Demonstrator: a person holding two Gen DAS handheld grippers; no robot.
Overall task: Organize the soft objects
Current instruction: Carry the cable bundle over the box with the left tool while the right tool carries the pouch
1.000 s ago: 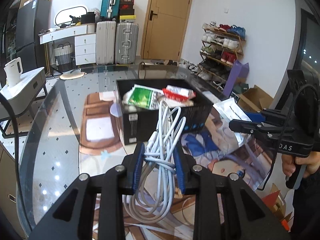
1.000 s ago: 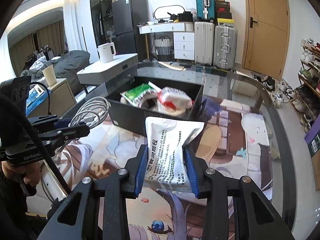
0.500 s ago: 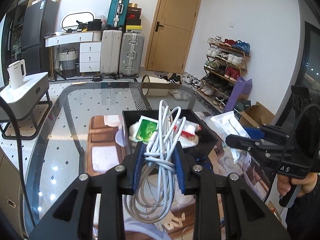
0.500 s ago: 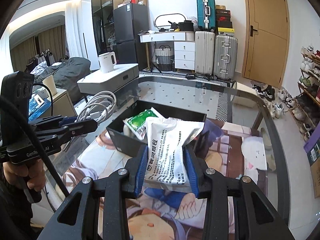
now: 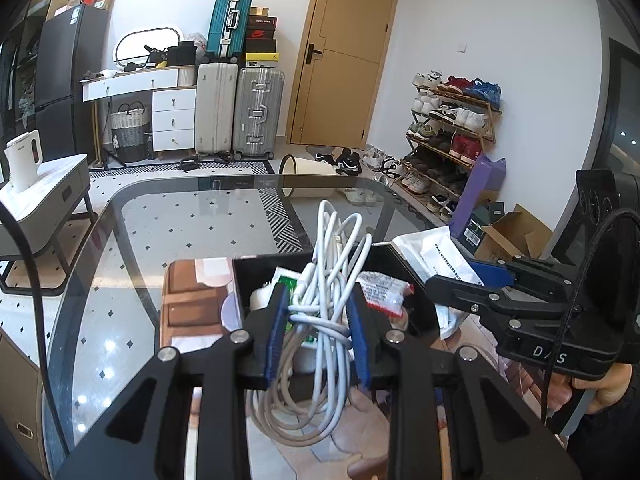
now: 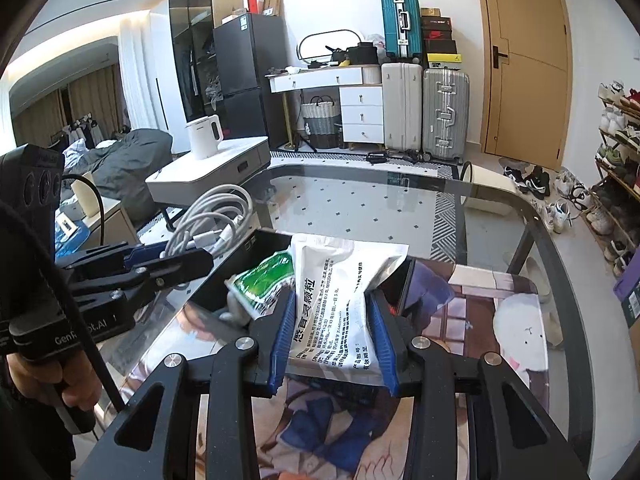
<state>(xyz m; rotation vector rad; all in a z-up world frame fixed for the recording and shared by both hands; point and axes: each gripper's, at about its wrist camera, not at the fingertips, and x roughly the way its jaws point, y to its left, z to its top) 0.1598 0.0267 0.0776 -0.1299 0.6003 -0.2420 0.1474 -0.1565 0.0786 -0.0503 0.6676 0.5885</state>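
My left gripper (image 5: pixel 318 330) is shut on a coiled white cable (image 5: pixel 328 280), held above the near edge of a black open box (image 5: pixel 400 264). My right gripper (image 6: pixel 332 332) is shut on a white printed pouch (image 6: pixel 340 292), lifted over the same black box (image 6: pixel 260 248). Inside the box lie a green packet (image 6: pixel 260 280) and a red-and-white packet (image 5: pixel 380 292). In the left wrist view the right gripper (image 5: pixel 472 280) carries the pouch (image 5: pixel 436 256) at the right. The right wrist view shows the left gripper (image 6: pixel 168 260) with the cable (image 6: pixel 216 216) at the left.
The box stands on a printed mat (image 6: pixel 480 300) on a glass table (image 5: pixel 160 216). A white side table with a kettle (image 6: pixel 206 136) stands left of it. Suitcases (image 5: pixel 240 112), a door and a shoe rack (image 5: pixel 452 136) line the far side. A hand (image 6: pixel 68 384) grips each tool.
Both grippers rose and advanced toward the black box with their loads. The box now sits right beneath the fingertips, lower in both views. Grips are unchanged.
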